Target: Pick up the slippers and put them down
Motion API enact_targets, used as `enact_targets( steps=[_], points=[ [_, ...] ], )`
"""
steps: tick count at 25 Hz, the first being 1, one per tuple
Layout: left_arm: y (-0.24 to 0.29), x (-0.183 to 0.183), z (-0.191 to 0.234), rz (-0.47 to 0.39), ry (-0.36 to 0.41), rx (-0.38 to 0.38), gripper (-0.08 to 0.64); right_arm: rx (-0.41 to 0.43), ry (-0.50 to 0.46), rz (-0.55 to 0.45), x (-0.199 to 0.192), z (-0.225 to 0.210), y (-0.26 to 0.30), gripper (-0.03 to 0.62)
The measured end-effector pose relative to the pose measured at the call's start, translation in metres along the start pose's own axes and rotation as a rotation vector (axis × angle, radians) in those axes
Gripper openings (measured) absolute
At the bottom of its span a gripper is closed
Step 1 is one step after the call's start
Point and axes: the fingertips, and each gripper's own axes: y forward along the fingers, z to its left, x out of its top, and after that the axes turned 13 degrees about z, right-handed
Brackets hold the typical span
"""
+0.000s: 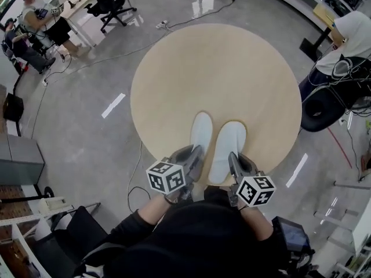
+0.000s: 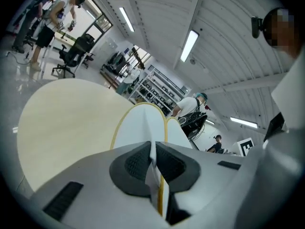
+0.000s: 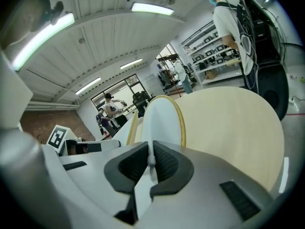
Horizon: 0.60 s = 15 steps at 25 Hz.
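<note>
Two white slippers with yellow-edged soles are held side by side over the near part of a round beige table (image 1: 174, 68). My left gripper (image 1: 196, 153) is shut on the heel end of the left slipper (image 1: 201, 131), whose thin white material is pinched between its dark pads (image 2: 136, 163). My right gripper (image 1: 233, 157) is shut on the heel end of the right slipper (image 1: 228, 146) in the same way. In the left gripper view the left slipper (image 2: 138, 125) points away over the table; in the right gripper view the right slipper (image 3: 162, 120) does too.
The table stands on a grey floor (image 1: 87, 132) with cables and white tape marks. Seated people and office chairs (image 1: 113, 2) are at the far left, a person with a black bag (image 1: 342, 68) at the right. Shelving (image 1: 23, 236) sits near left.
</note>
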Motion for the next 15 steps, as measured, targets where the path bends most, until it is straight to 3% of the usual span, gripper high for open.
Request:
enact_targets(
  steps=[7, 15],
  points=[
    [-0.106, 0.002, -0.009, -0.131, 0.073, 0.002, 0.031, 0.046, -0.107, -0.045, -0.002, 0.097, -0.003, 0.028],
    [-0.177, -0.007, 0.001, -0.211, 0.091, -0.050, 0.031, 0.035, -0.182, -0.091, -0.019, 0.165, -0.010, 0.028]
  ],
)
